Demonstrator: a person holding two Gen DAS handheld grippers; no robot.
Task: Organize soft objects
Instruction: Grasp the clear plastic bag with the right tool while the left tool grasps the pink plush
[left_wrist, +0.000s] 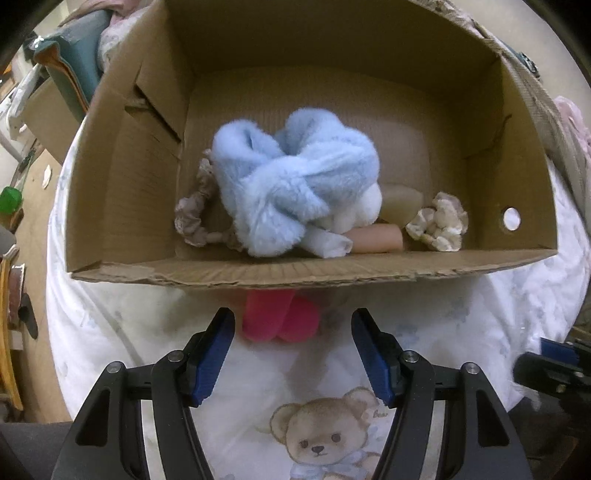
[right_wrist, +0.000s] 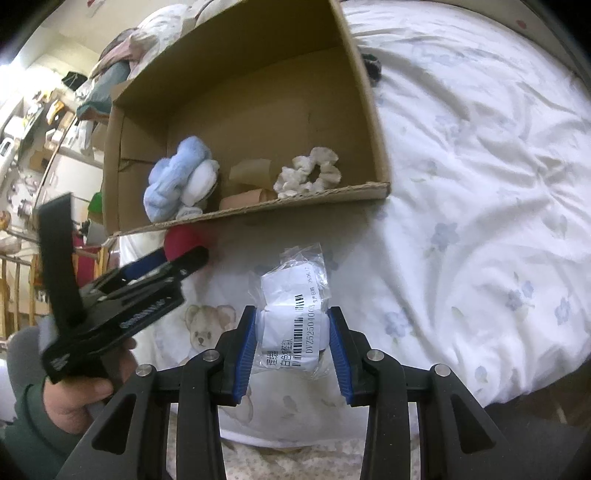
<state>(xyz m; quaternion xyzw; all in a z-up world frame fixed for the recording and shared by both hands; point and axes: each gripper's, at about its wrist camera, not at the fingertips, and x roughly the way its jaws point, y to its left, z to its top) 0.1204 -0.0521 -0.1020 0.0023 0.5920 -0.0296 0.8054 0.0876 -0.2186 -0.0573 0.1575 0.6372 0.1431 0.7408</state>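
Note:
An open cardboard box lies on the bed and holds a fluffy light-blue piece, a white fluffy piece, a peach roll and two pale scrunchies. A pink soft object rests on the sheet against the box's near wall. My left gripper hangs open just above it, with nothing between its pads. My right gripper is shut on a clear plastic packet of white fabric with a barcode label, lifted slightly off the bed.
The white bed sheet with blue flowers and a bear print spreads right of the box. A person's hand holds the left gripper. Cluttered shelves and furniture stand beyond the bed's left edge.

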